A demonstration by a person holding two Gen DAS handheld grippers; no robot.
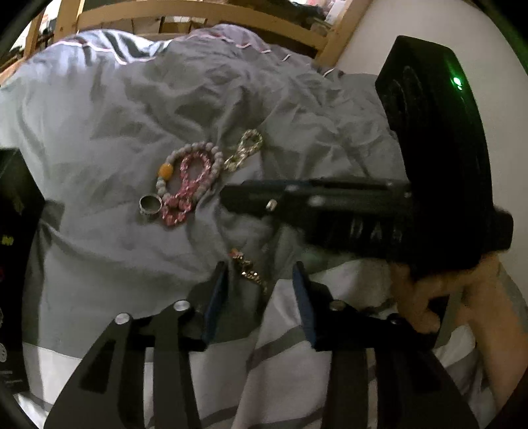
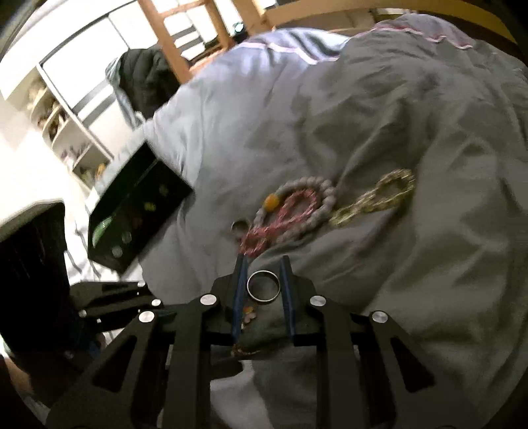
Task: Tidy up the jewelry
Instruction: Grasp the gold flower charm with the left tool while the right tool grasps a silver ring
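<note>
Jewelry lies on a grey duvet (image 1: 99, 109): a pale bead bracelet (image 1: 216, 161) with an orange bead, a pink chain (image 1: 188, 188), a gold chain (image 1: 246, 148) and a silver ring (image 1: 150, 204). My left gripper (image 1: 260, 267) is open over a small gold chain (image 1: 249, 269). My right gripper (image 2: 263, 260) is shut on a silver ring (image 2: 264, 285), held between its blue pads above the duvet (image 2: 429, 264). The same pile shows beyond it: bead bracelet (image 2: 325, 201), pink chain (image 2: 264, 237), gold chain (image 2: 373, 201), another ring (image 2: 239, 227). The right gripper's body (image 1: 330, 201) crosses the left wrist view.
A black jewelry box (image 2: 132, 211) with small items inside sits open at the left of the duvet; its edge shows in the left wrist view (image 1: 13, 231). A wooden bed frame (image 1: 198, 13) runs behind. White shelves (image 2: 66, 132) stand far left.
</note>
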